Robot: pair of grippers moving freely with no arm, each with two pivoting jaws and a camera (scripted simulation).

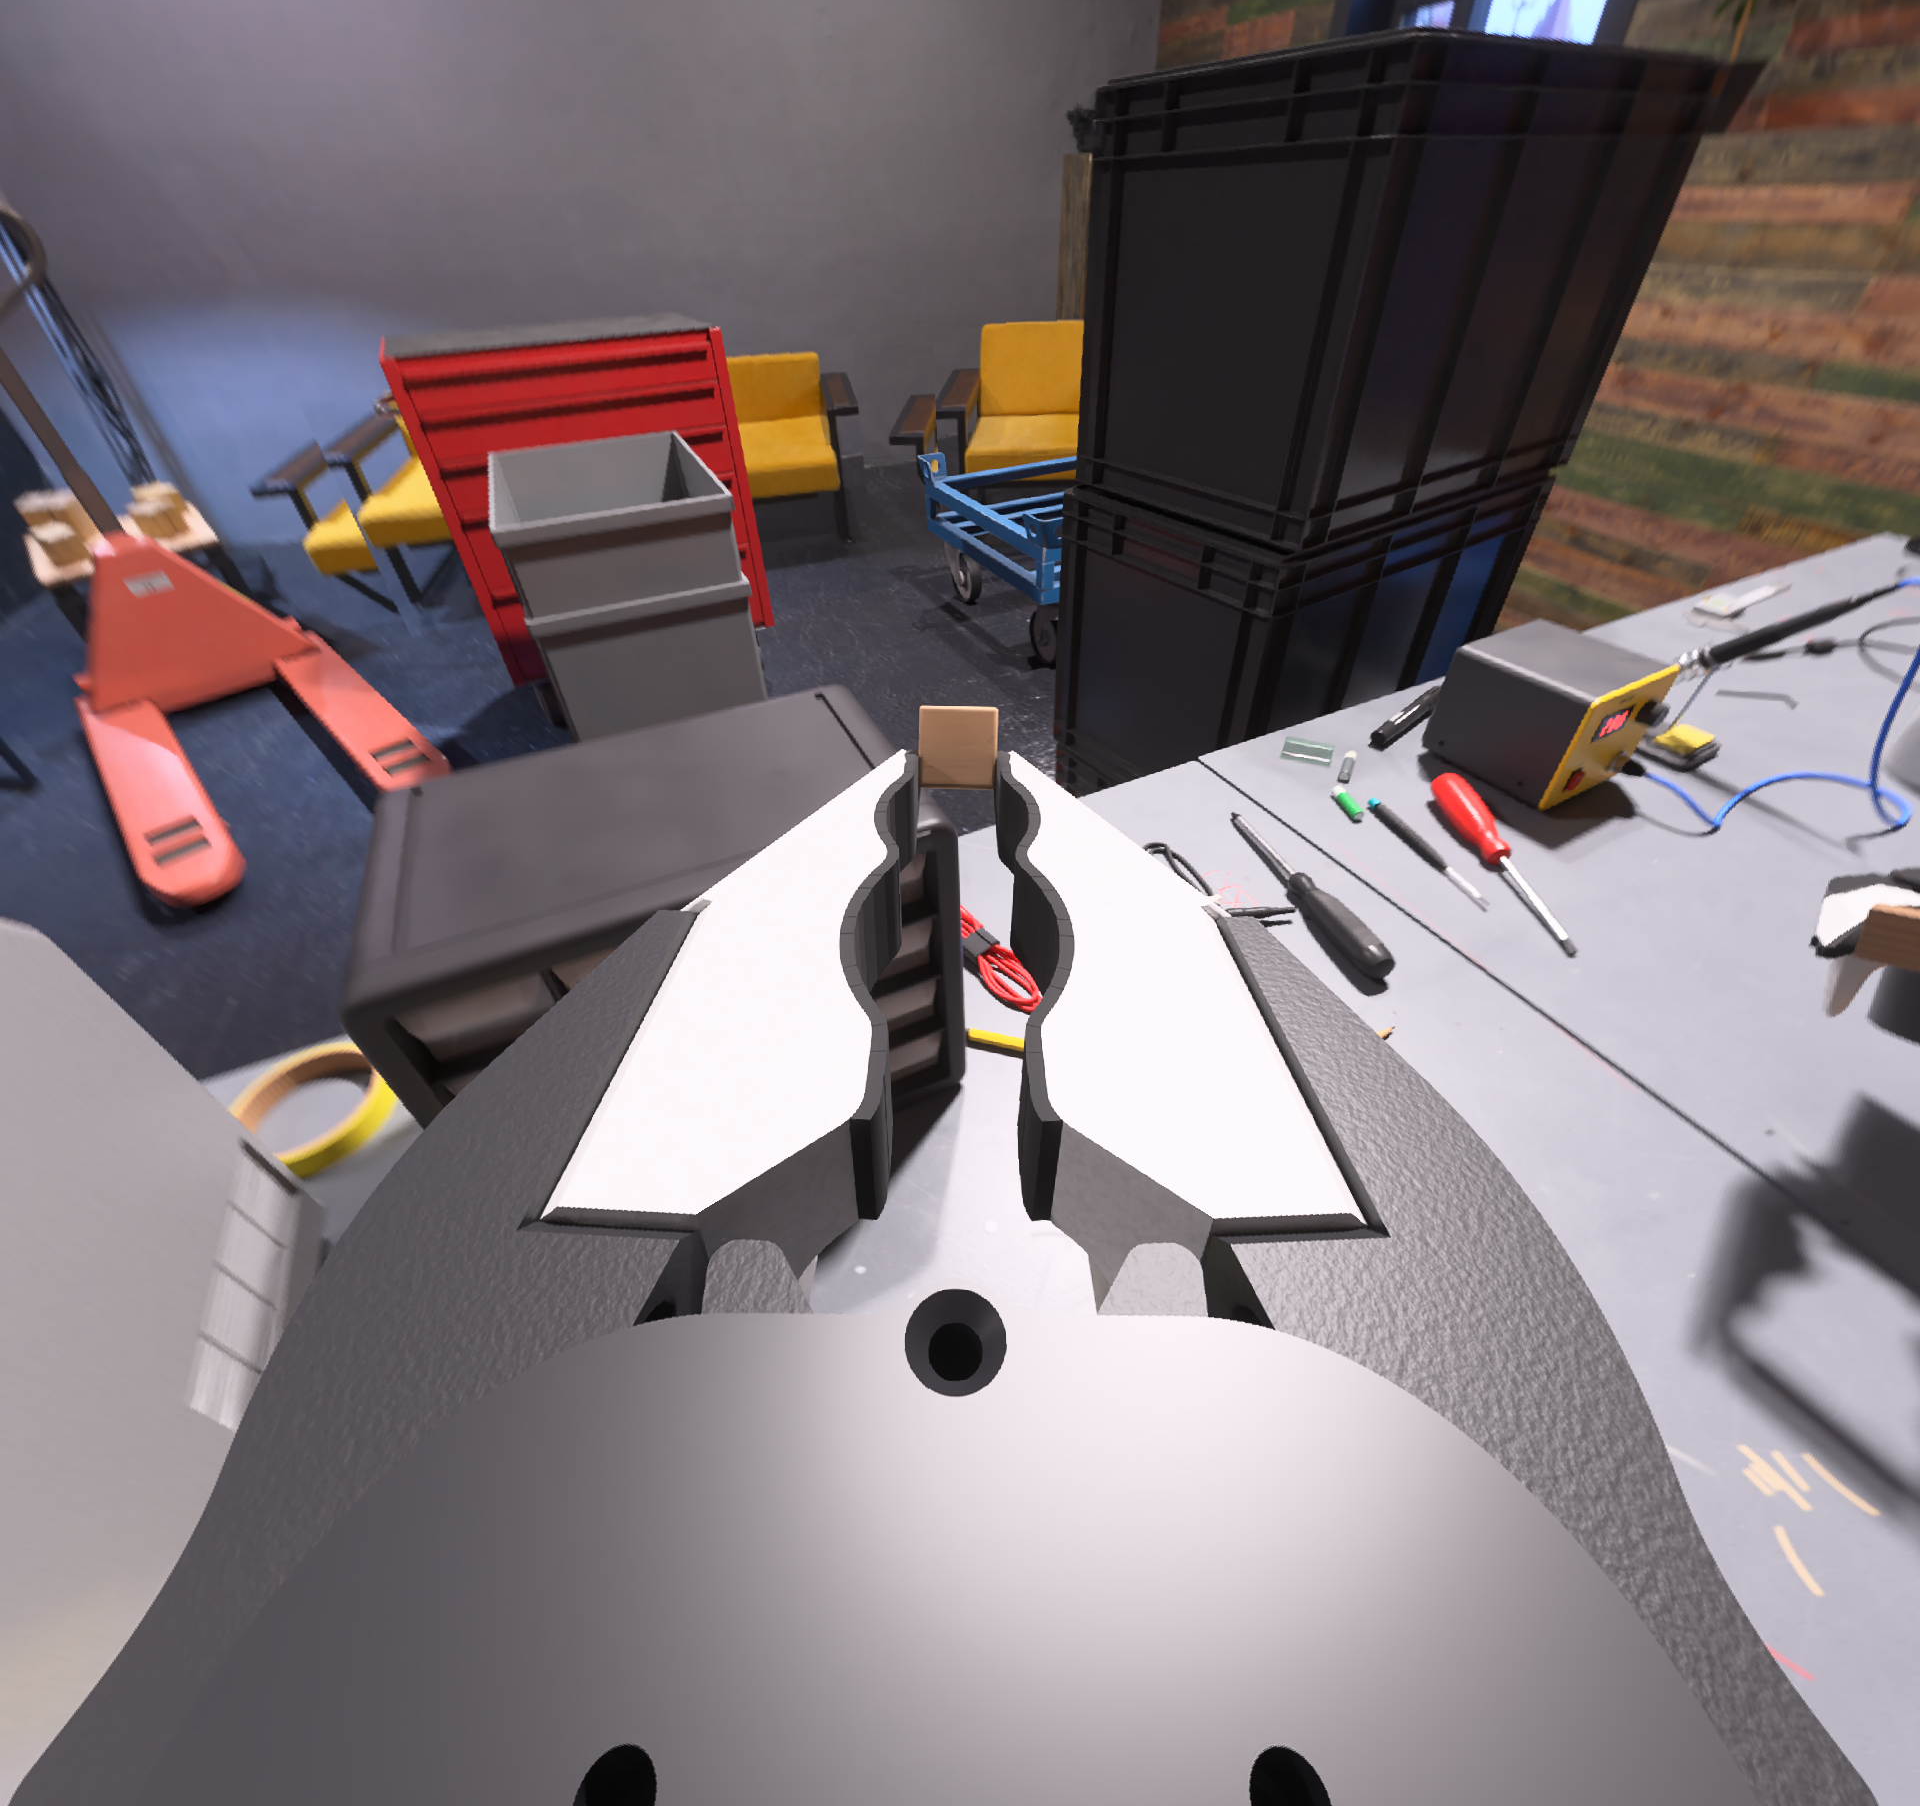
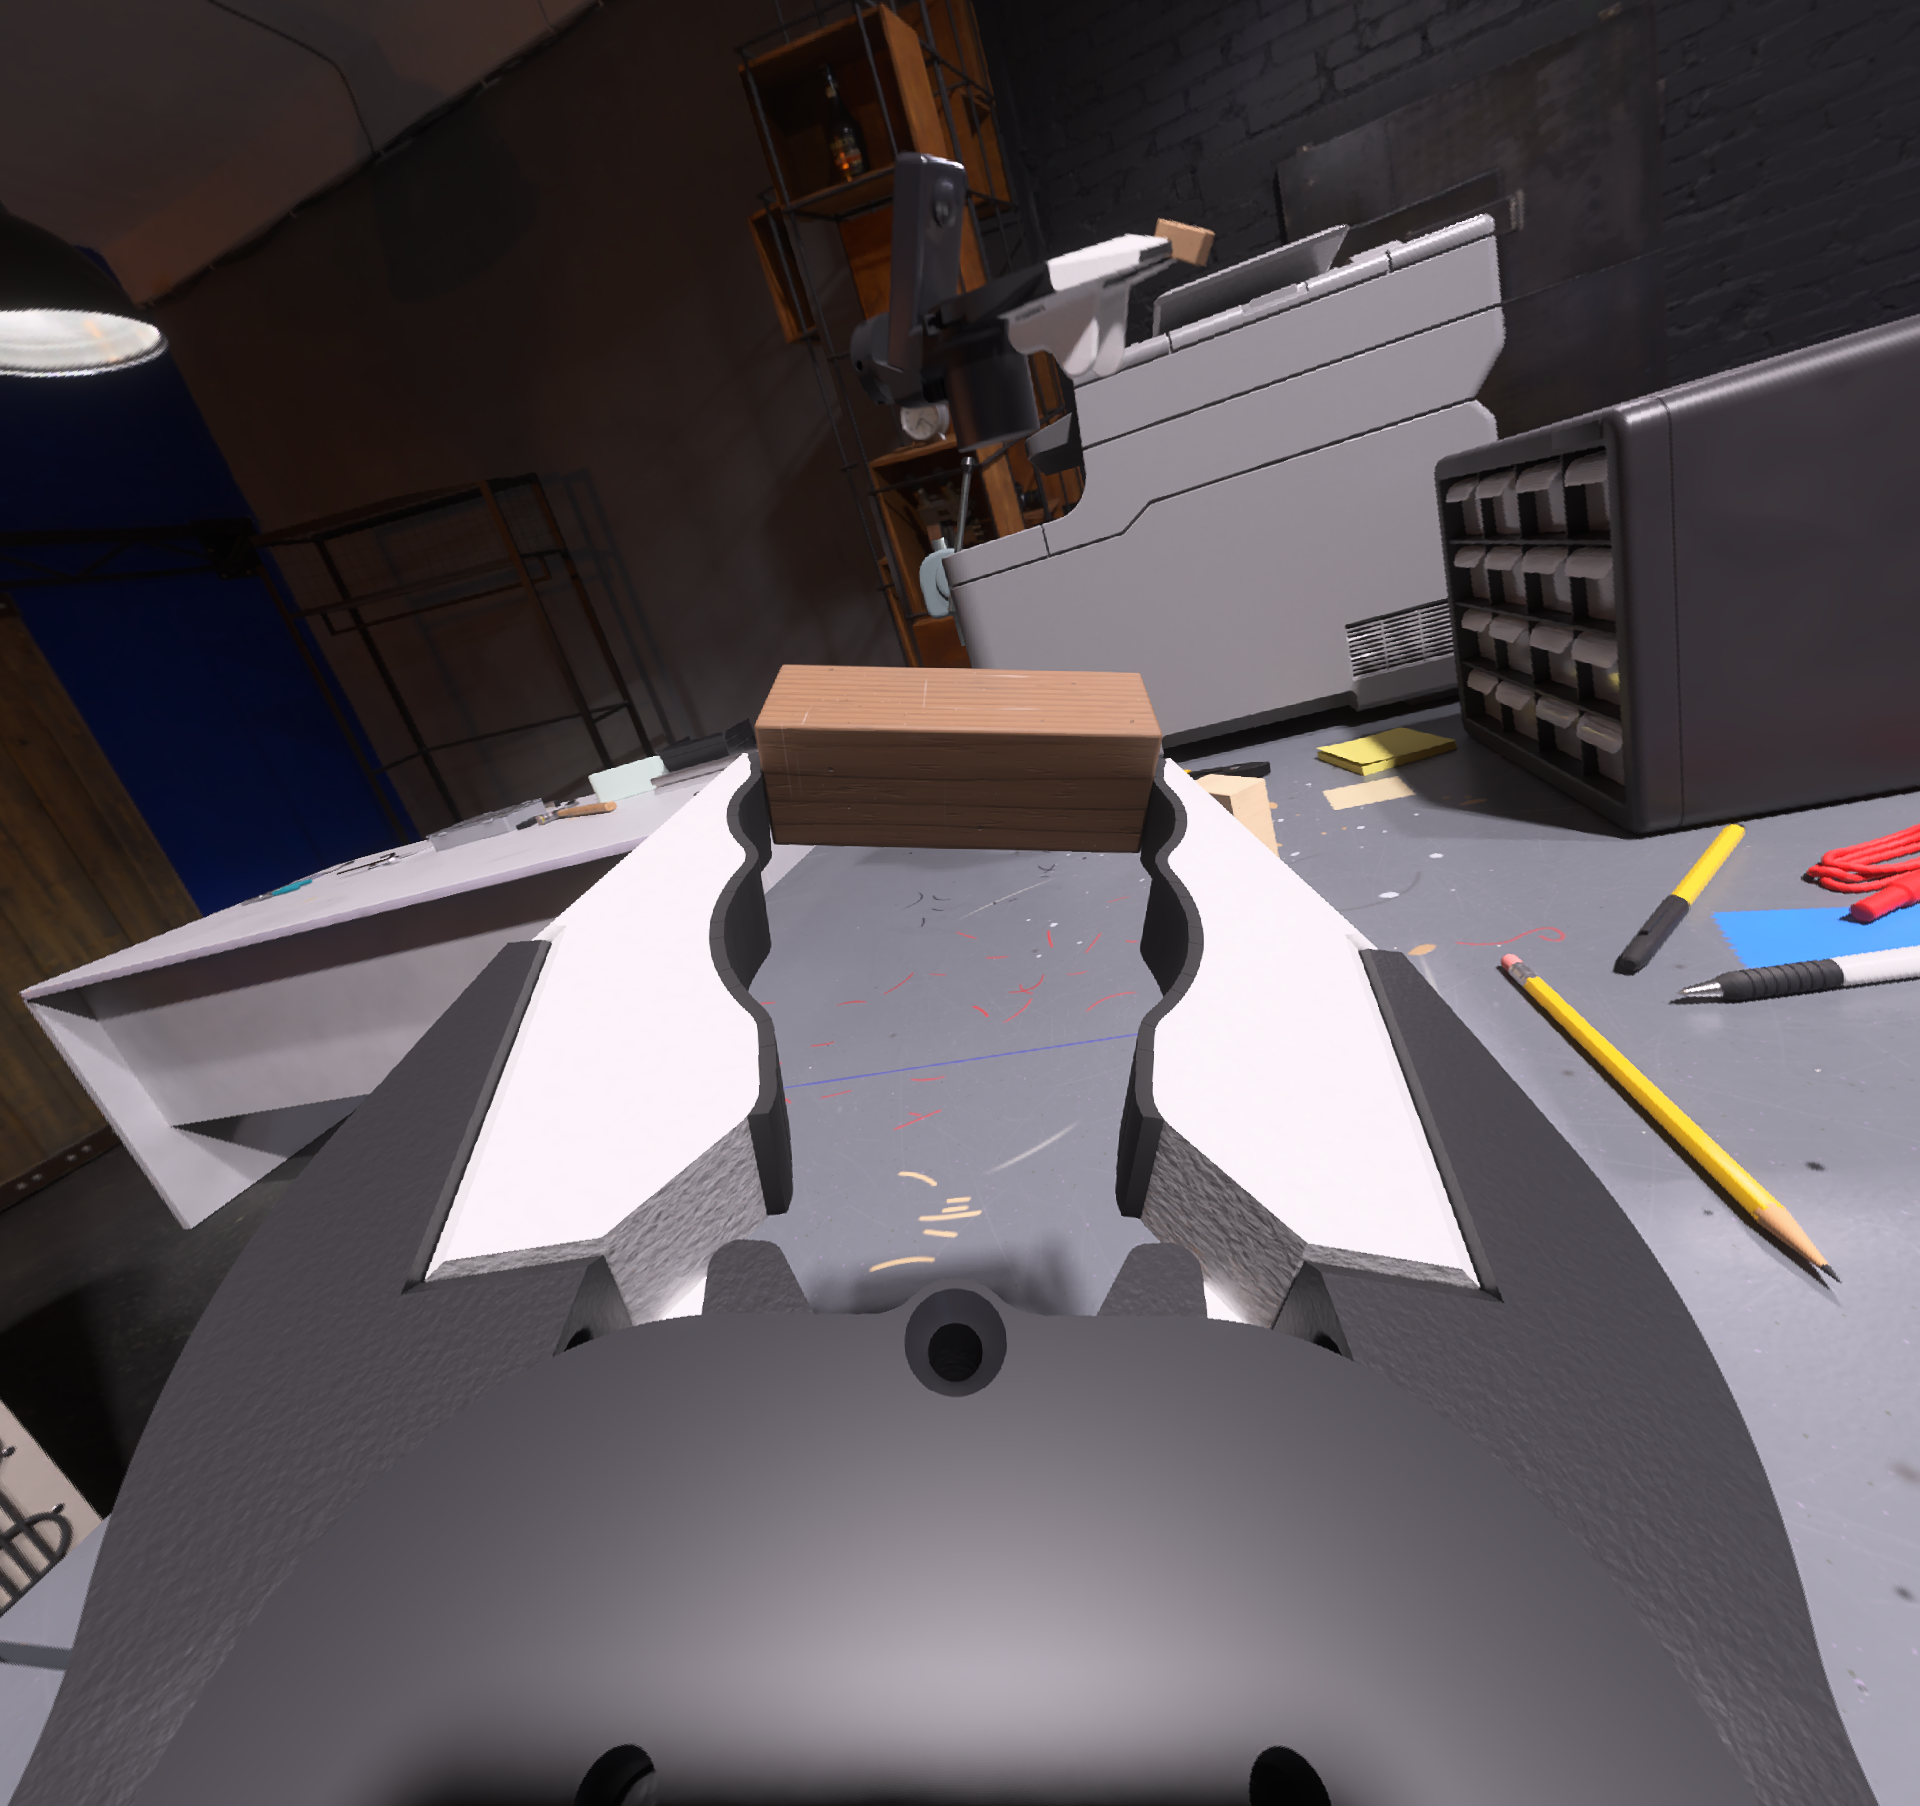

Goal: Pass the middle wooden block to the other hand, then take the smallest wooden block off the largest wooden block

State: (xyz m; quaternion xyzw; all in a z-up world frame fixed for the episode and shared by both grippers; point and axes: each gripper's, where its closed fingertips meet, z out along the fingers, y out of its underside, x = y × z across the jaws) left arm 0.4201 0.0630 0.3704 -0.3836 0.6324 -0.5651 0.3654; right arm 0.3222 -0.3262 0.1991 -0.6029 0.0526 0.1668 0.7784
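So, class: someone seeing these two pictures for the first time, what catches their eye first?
Probably the brown wooden block clamped lengthwise between the right gripper tips, held above the grey workbench. Next, the small pale wooden block pinched at the left gripper tips, with a red tool cabinet and yellow chairs on the floor beyond.

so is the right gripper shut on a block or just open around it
Shut on it. The right gripper has both fingertips pressed against the ends of the brown wooden block, which hangs clear above the grey table.
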